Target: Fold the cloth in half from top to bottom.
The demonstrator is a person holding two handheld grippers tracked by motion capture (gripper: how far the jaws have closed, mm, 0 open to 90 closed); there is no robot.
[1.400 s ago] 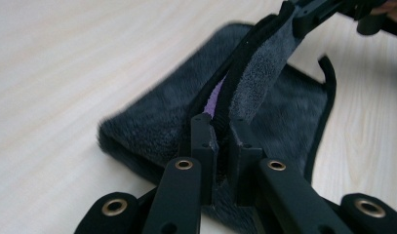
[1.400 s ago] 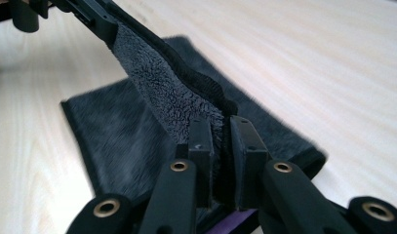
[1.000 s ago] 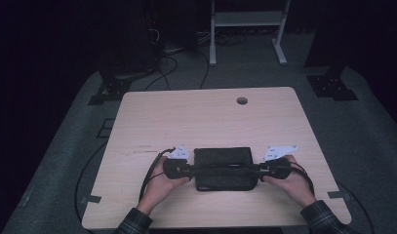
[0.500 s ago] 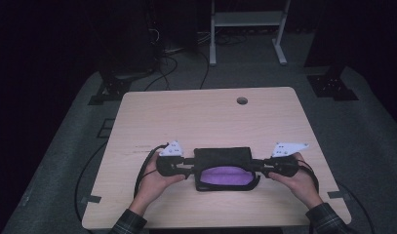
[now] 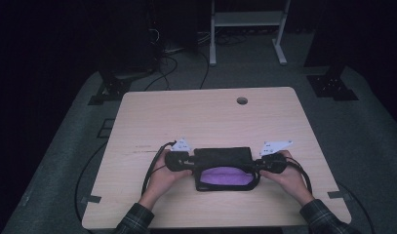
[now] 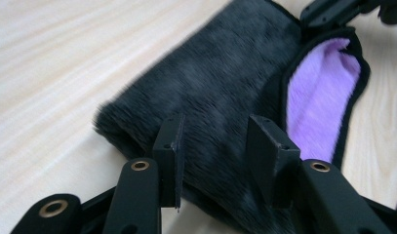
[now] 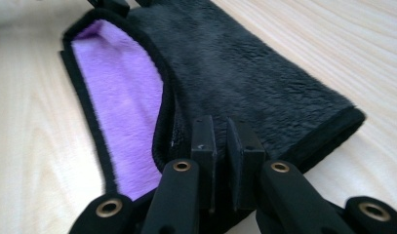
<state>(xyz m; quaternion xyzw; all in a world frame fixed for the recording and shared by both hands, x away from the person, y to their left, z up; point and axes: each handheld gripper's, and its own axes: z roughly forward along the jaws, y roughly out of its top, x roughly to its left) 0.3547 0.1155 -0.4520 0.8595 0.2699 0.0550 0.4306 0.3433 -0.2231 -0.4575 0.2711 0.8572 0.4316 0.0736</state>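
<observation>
A dark grey fleece cloth (image 5: 220, 156) lies folded near the table's front edge, its purple inner side (image 5: 224, 176) showing along the near side. My left gripper (image 5: 191, 163) is at the cloth's left end. Its jaws have just been opening and now stand apart over the cloth (image 6: 220, 78), pads not pressing. My right gripper (image 5: 254, 165) is at the right end. Its jaws have just been closing and are nearly together, pinching the black-hemmed top layer (image 7: 264, 73) beside the purple lining (image 7: 123, 87). In close-up: left gripper (image 6: 215, 141), right gripper (image 7: 221, 141).
The light wooden table (image 5: 206, 117) has a cable hole (image 5: 242, 101) near its far edge. Cables trail from both grippers over the front edge. Behind the table stand a white-legged frame (image 5: 245, 29) and dark equipment with floor cables (image 5: 162, 63).
The cloth was fully dark a second ago; its near layer has since been lifted apart, baring the purple inside. Both hands shifted slightly outward.
</observation>
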